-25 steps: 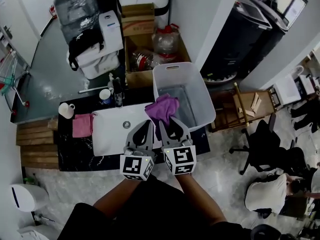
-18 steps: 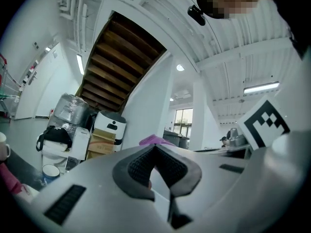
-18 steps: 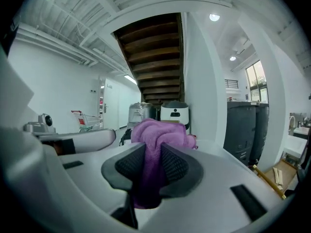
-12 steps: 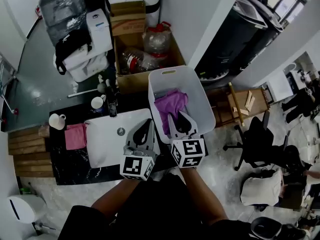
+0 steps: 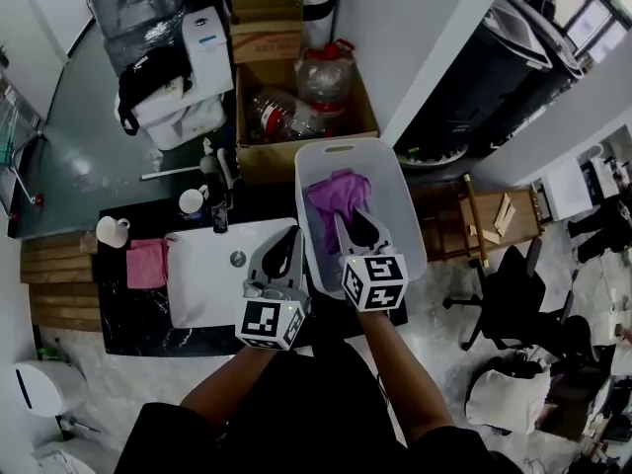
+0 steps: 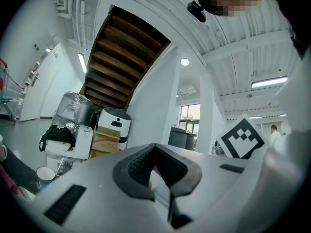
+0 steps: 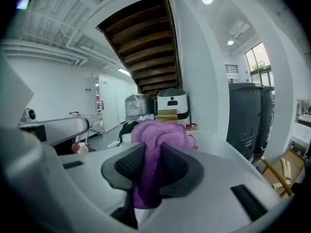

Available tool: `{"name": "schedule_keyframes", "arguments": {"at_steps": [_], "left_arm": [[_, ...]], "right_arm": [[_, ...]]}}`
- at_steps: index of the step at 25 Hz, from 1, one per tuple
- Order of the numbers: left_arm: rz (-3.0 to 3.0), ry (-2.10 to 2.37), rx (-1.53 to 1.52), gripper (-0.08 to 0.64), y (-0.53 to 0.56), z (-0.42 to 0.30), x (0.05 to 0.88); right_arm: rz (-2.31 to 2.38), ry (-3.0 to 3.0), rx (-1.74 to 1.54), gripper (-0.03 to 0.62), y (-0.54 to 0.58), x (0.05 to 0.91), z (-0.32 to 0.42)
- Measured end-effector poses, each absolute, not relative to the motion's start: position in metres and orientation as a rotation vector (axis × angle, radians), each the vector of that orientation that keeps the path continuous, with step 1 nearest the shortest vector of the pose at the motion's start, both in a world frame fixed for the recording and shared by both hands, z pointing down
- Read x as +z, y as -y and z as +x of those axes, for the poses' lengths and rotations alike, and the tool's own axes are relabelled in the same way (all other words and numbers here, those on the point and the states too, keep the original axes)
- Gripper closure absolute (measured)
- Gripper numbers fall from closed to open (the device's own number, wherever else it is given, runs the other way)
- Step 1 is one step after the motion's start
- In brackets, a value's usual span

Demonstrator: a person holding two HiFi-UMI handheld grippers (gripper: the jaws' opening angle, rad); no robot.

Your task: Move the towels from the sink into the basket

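The right claw (image 7: 151,168) is clamped on a purple towel (image 7: 156,130). Its 2 dark pads press the cloth from either side, with a thick fold bunched above them and a short tail hanging below. In the head view this claw (image 5: 353,229) reaches over the near rim of the white basket (image 5: 409,227). The towel lies within the basket's walls, ahead of the claw tips; whether it touches the bottom I cannot tell.

The left claw (image 6: 156,165) has its pads drawn together at the tips, with nothing gripped between them. It is just beside the right one, over the right-hand edge of the white sink (image 5: 207,289) and close to the basket's left wall.

The sink is set in a dark table (image 5: 138,319), and the basket stands at the sink's right. A pink cloth (image 5: 146,263) lies on the table just left of the sink, with a white mug (image 5: 111,230) beyond it. A white cup (image 5: 193,201) stands behind the sink. Behind the basket, an open cardboard box (image 5: 259,156) holds large plastic bottles.
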State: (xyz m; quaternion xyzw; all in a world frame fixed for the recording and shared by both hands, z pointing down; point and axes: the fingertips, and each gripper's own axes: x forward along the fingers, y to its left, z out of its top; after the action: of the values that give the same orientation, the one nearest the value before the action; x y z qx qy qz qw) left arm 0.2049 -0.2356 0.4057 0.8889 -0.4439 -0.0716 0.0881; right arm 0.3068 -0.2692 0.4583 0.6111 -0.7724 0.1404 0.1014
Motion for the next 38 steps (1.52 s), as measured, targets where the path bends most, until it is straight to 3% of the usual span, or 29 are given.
{"name": "schedule_keyframes", "arguments": {"at_steps": [38], "left_arm": [[2.436,1.633,0.026,0.555,0.313,0.248,0.425]], "right_arm": [[1.537,2.014,0.962,0.468,0.391,0.672,0.318]]}}
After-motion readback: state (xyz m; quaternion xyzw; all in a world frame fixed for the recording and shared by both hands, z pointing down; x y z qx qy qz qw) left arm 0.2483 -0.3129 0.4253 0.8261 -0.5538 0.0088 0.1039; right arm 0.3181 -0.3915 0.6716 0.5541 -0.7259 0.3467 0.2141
